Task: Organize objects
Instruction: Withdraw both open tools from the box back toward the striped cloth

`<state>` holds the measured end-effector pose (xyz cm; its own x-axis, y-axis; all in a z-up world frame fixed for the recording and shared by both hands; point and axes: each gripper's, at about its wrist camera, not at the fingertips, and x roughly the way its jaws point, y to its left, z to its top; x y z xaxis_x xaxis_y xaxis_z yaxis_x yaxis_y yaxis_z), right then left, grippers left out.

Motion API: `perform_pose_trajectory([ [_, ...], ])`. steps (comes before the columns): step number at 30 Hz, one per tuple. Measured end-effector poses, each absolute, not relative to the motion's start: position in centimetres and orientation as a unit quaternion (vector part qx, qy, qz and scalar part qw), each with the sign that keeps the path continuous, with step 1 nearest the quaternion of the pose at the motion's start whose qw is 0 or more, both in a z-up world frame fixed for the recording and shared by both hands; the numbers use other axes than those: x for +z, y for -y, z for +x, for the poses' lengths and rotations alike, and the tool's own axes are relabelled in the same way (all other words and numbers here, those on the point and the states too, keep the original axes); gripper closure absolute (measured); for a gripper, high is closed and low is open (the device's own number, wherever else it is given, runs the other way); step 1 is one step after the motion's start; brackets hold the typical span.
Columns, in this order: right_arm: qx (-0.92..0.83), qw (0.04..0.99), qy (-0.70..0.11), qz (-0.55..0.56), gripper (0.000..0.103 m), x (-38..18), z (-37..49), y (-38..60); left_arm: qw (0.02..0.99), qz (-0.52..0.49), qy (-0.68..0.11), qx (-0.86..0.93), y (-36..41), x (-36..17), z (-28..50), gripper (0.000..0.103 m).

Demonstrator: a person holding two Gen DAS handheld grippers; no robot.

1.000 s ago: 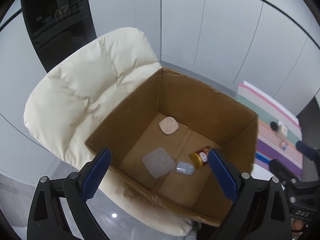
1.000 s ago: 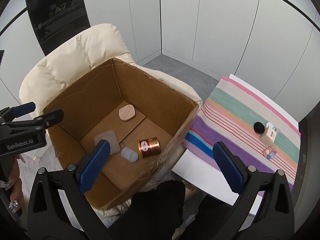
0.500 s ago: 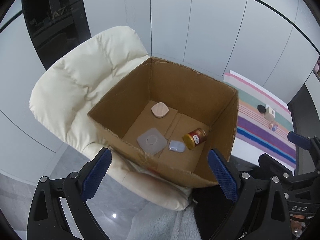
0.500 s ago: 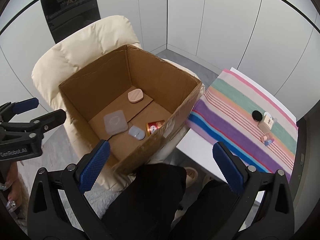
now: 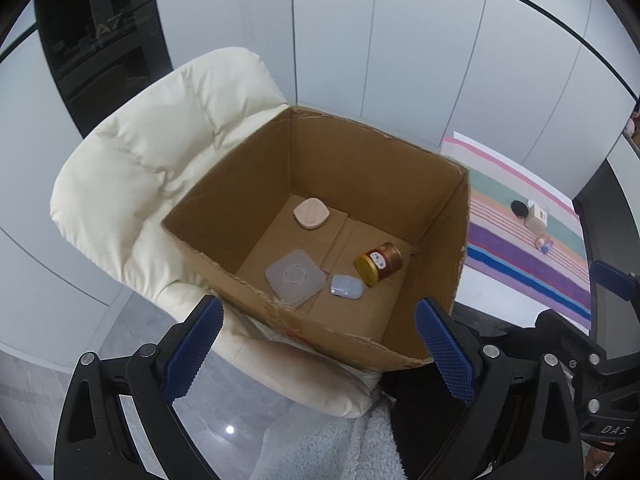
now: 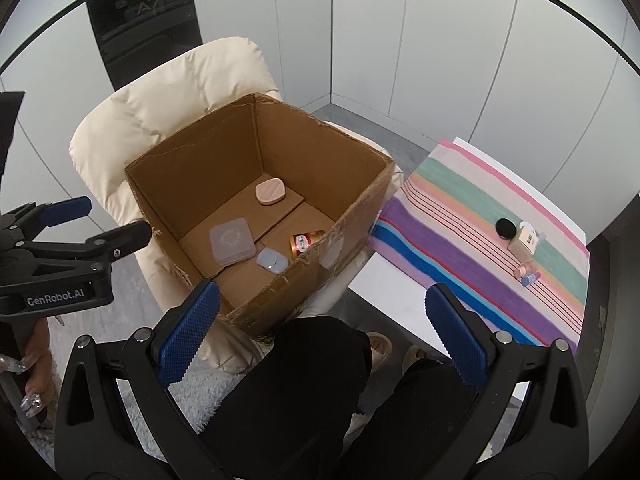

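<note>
An open cardboard box (image 5: 440, 256) (image 6: 352, 216) rests on a cream padded chair (image 5: 152, 168) (image 6: 160, 120). On its floor lie a pink rounded case (image 5: 311, 213) (image 6: 271, 191), a clear square lid (image 5: 295, 277) (image 6: 232, 241), a small pale blue case (image 5: 346, 286) (image 6: 272, 261) and a red can with a gold lid (image 5: 379, 264) (image 6: 304, 242) on its side. My left gripper (image 5: 316, 354) hangs open above the box's near edge, empty. My right gripper (image 6: 322, 330) is open and empty, above the person's dark-clad legs (image 6: 320, 380).
A striped cloth (image 6: 480, 240) (image 5: 520, 248) covers a white table to the right; on it sit a black round object (image 6: 505, 227), a small cardboard cube (image 6: 524, 243) and tiny bottles (image 6: 528, 274). Grey floor, white wall panels and a dark doorway surround the chair.
Both grippers have pulled back and up from the box, which now looks smaller and farther. The can lies still in the box. Both stay open.
</note>
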<state>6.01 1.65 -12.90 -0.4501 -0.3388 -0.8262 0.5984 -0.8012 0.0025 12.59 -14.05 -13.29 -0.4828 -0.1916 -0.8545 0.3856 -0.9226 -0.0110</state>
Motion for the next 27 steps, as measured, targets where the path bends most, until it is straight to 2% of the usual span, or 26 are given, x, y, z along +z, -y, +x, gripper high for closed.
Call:
perform_pose_trajectory([
  [13, -0.861, 0.219, -0.117, 0.445, 0.0, -12.2, 4.5, -7.6, 0.106, 0.479, -0.062, -0.869, 8.2, -12.9, 7.8, 0.005],
  [27, -0.883, 0.12, -0.049, 0.451, 0.0, -11.2, 3.2, -19.4, 0.016, 0.491, -0.024, -0.871, -2.1, -13.5, 3.4, 0.005],
])
